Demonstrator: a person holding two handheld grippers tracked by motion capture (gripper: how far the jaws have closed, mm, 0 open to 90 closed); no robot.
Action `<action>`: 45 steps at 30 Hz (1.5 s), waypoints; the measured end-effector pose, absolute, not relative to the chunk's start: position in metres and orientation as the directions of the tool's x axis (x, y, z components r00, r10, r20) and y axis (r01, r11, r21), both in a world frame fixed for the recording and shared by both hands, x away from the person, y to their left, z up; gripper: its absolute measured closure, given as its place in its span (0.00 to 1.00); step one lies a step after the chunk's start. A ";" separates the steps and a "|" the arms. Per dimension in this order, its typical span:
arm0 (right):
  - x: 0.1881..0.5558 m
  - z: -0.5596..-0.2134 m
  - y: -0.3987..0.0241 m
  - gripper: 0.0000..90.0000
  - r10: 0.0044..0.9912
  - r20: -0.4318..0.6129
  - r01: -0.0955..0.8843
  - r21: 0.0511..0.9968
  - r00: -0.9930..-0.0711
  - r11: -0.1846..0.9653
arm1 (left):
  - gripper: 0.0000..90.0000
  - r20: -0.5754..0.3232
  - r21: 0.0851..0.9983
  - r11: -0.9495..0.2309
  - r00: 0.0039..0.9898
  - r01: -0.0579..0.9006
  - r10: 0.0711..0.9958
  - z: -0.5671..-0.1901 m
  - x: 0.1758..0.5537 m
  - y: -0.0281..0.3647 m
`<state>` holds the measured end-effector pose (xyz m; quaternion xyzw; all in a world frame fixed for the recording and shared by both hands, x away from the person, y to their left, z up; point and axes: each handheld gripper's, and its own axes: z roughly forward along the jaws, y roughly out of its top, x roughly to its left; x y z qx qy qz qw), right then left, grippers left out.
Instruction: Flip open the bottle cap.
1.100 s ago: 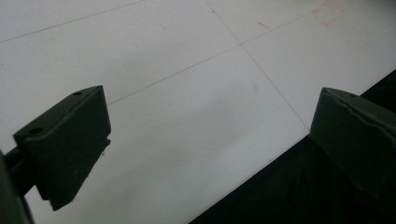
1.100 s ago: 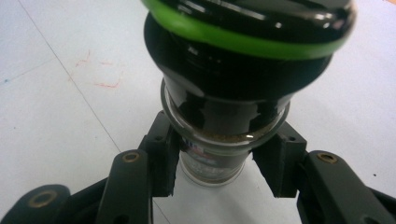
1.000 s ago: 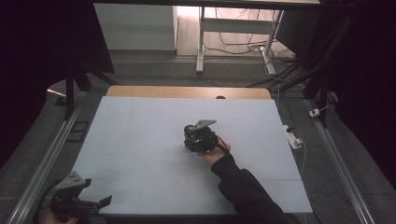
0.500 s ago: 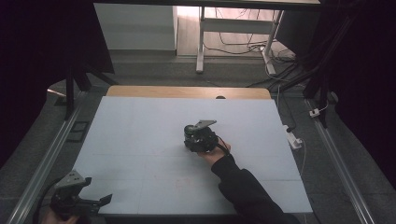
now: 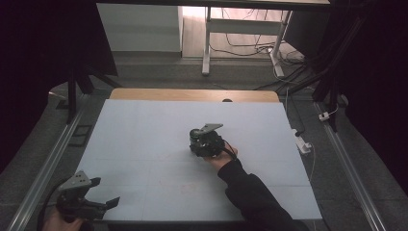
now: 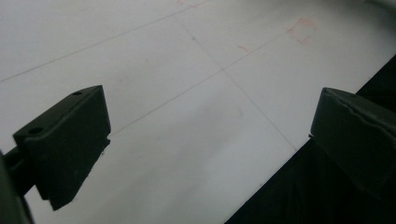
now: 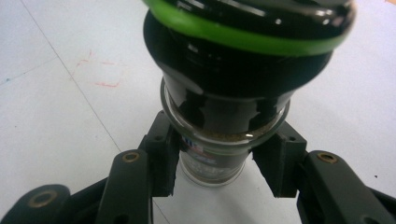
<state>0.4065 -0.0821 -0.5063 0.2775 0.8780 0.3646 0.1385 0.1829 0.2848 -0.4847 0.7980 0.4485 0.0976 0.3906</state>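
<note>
Step in hand: you've got the jar (image 7: 212, 158) pinched in your R gripper (image 7: 215, 163), mid-table. R gripper view: both black pads press on the glass body, one each side, jar upright between them w/ its black cap (image 7: 247, 51) and green ring (image 7: 243, 35) looming above the jaws and closest to the cam. Brownish fill line visible just under the cap, prob. a spice or granules; label too blurred to read. Jar base looks to sit on or just over the table (image 5: 144, 134); can't tell if there's a gap. High view: R gripper (image 5: 206, 142) sits centre of the sheet, your R hand (image 5: 219, 159) just behind it.

L gripper (image 6: 205, 140): jaws spread wide, nothing between, only bare sheet w/ faint red marks ahead of it and the table edge under its right jaw. High view puts the L gripper (image 5: 84, 199) at the near-left corner, well apart from the jar.

My read: it's a grasp/hold phase, jar secured, not yet carried or opened. Next move prob. calls for either a lift straight up w/ grip kept firm (glass = slippery, top-heavy cap), or you bring the L gripper in over the cap to twist it while R holds the body steady. If it's the latter, L has the whole sheet to cross and must come in above R's jaws, square on the cap.
</note>
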 end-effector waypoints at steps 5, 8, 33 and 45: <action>0.407 -0.506 -0.082 0.59 0.587 -0.043 0.384 0.717 -0.809 0.582 | 0.00 -0.195 0.722 -0.301 0.602 0.622 0.775 -0.485 0.190 0.280; 0.407 -0.506 -0.082 0.59 0.586 -0.042 0.385 0.716 -0.809 0.583 | 0.00 -0.181 0.729 -0.316 0.616 0.607 0.767 -0.484 0.195 0.277; 0.407 -0.507 -0.082 0.59 0.586 -0.040 0.384 0.719 -0.809 0.580 | 0.00 -0.177 0.734 -0.365 0.680 0.573 0.712 -0.477 0.259 0.237; 0.407 -0.506 -0.082 0.59 0.584 -0.042 0.382 0.718 -0.811 0.582 | 0.00 -0.175 0.751 -0.363 0.695 0.553 0.697 -0.471 0.289 0.211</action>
